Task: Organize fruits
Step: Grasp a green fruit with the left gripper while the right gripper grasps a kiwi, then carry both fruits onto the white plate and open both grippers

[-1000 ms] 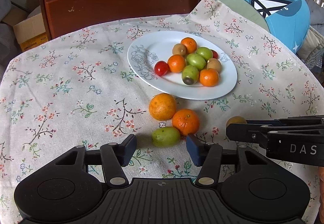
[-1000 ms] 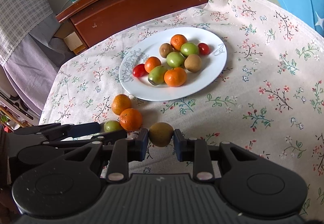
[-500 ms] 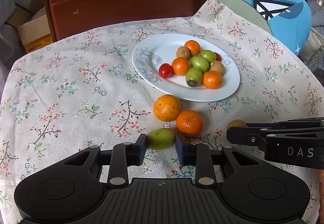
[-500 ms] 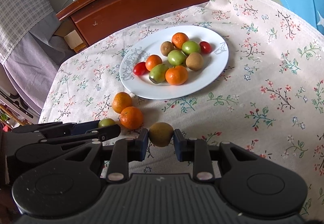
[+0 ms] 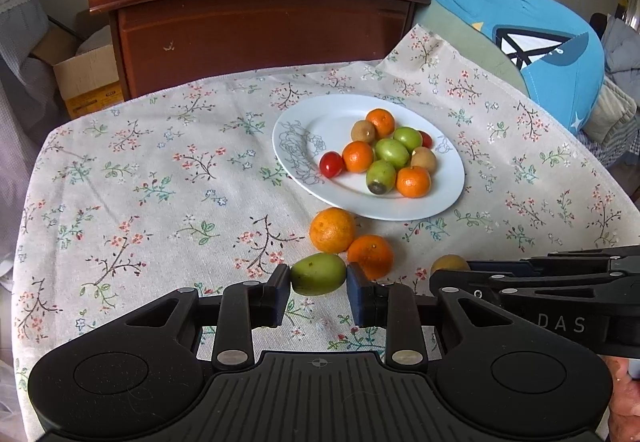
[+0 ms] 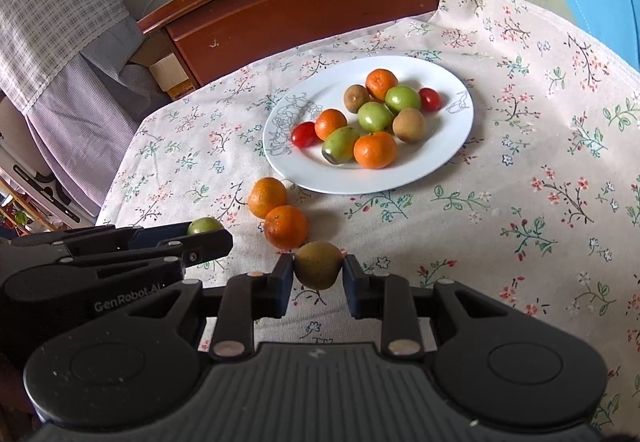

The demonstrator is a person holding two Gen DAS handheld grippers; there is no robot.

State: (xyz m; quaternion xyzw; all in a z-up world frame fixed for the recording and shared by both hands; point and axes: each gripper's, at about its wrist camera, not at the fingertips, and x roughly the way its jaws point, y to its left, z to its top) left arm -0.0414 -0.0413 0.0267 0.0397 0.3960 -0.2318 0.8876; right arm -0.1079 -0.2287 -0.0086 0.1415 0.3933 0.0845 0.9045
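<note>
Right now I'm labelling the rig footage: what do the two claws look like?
Both are matte black plastic with ribbed bodies, round side discs, silver rivets and dark blue pads. The left claw reads "GenRobot.AI" on its side, the right claw "DAS". No cables or sleeves show.

The round white ceramic plate [image 5: 448,198] looks glossy and smooth. The flower-printed cloth tablecloth [image 5: 160,194] is matt. The dark brown wooden cabinet [image 5: 260,34] has a light shine.
</note>
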